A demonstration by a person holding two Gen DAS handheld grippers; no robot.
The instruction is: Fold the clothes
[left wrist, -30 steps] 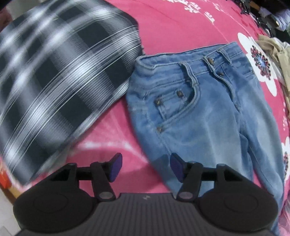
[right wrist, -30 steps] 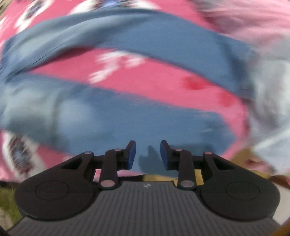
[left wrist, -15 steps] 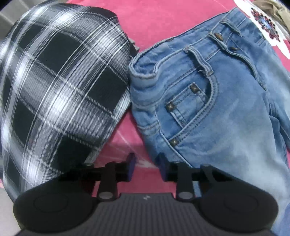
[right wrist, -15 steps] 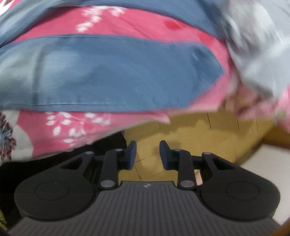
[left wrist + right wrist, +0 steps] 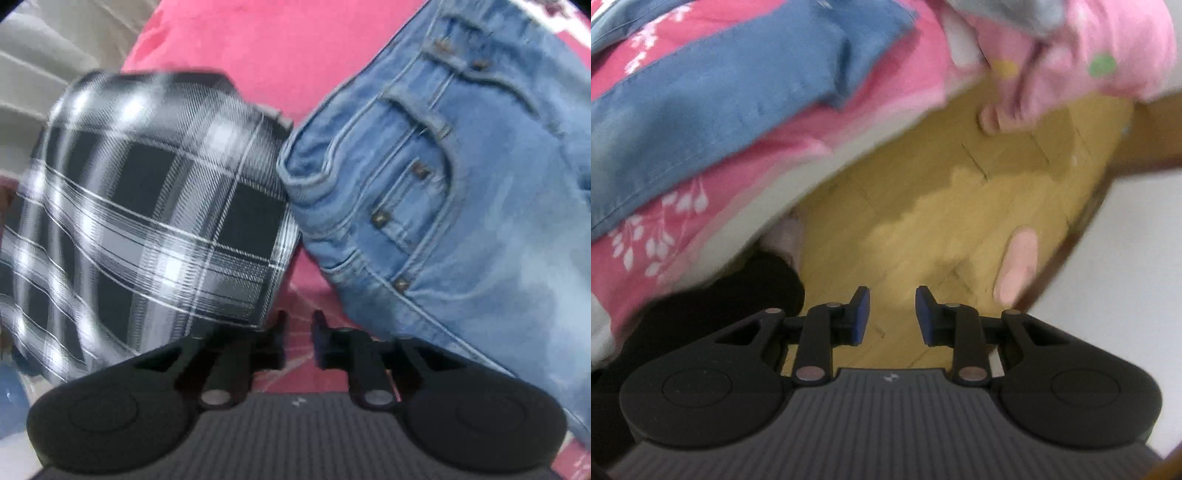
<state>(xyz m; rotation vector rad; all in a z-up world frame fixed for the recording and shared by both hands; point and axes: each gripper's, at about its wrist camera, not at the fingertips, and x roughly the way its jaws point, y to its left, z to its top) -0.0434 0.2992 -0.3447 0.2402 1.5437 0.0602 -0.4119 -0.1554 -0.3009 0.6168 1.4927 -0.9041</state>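
Note:
Light blue jeans [image 5: 461, 221] lie flat on the pink bedsheet [image 5: 277, 48], waistband and front pocket toward the left wrist camera. A folded black-and-white plaid cloth [image 5: 147, 229] sits just left of them, touching the waistband corner. My left gripper [image 5: 298, 343] points down over the strip of sheet between the two; its jaws are opening from a narrow gap, with only sheet showing between them. In the right wrist view a blue jeans leg [image 5: 713, 96] lies on the flowered sheet [image 5: 665, 236]. My right gripper [image 5: 892, 314] hangs open and empty beyond the bed's edge.
Below the right gripper is a wooden floor [image 5: 923, 206] with a pale pink object [image 5: 1015, 266] on it. A pink garment [image 5: 1089, 48] hangs over the bed's edge at the top right. A dark shape [image 5: 720, 306] lies under the bed's edge, and a white wall [image 5: 1126, 277] stands at the right.
The left gripper's jaws narrowed from wide apart, and it rolled and closed in on the gap between plaid cloth and jeans. The right gripper swept off the jeans leg, past the bed's edge.

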